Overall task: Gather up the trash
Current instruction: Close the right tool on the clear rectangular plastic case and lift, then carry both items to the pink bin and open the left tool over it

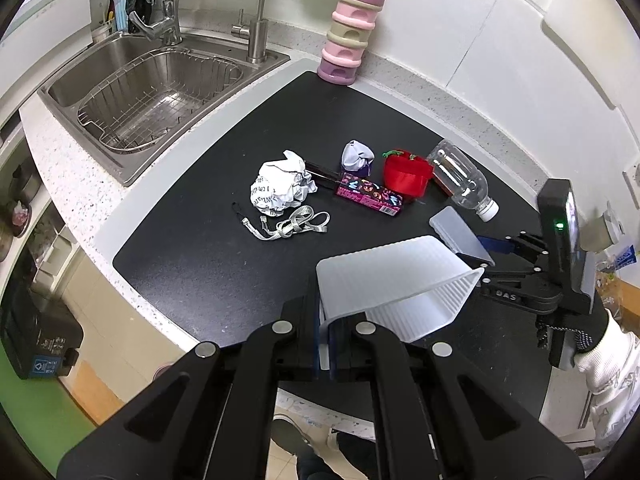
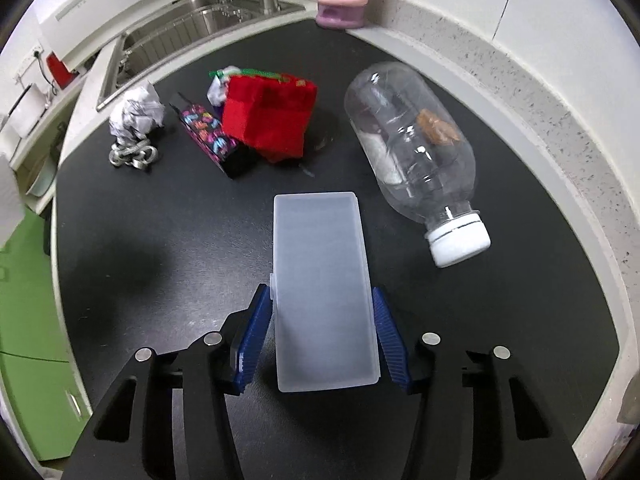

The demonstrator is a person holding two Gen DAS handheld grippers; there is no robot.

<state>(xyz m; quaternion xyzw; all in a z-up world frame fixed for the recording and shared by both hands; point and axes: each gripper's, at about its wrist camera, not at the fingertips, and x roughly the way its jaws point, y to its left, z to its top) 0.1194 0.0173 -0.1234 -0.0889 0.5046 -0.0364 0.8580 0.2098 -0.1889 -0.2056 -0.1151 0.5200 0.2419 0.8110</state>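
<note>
Two hand-held grippers work over the black mat on the tabletop (image 1: 192,264). The left hand-held gripper (image 1: 325,344) is clenched on the rim of a ribbed, translucent white bin (image 1: 384,280), which tips with its opening turned toward the right. The right hand-held gripper (image 2: 322,336) has its blue fingers (image 2: 251,340) spread on either side of a flat, frosted plastic box (image 2: 324,292) that lies on the mat; whether the pads touch the box cannot be told. In the left wrist view the same box (image 1: 460,236) sits just beside the bin's far corner.

Near the box, to its right, a clear plastic bottle (image 2: 412,148) with a white cap lies on its side, cap pointing toward the tabletop's front edge. Farther out sits a red pouch (image 2: 268,116) with a green cord, touching a dark packet with colourful print (image 2: 208,132). A small pale wad (image 1: 357,155) rests behind the packet. A ball of crumpled paper (image 1: 280,188) lies left of these, with a grey strap (image 1: 292,224) coiled just in front of it.

Beyond the mat stand a pink stacked container (image 1: 352,28) against the wall and a steel sink (image 1: 160,84) holding a wire basket.
</note>
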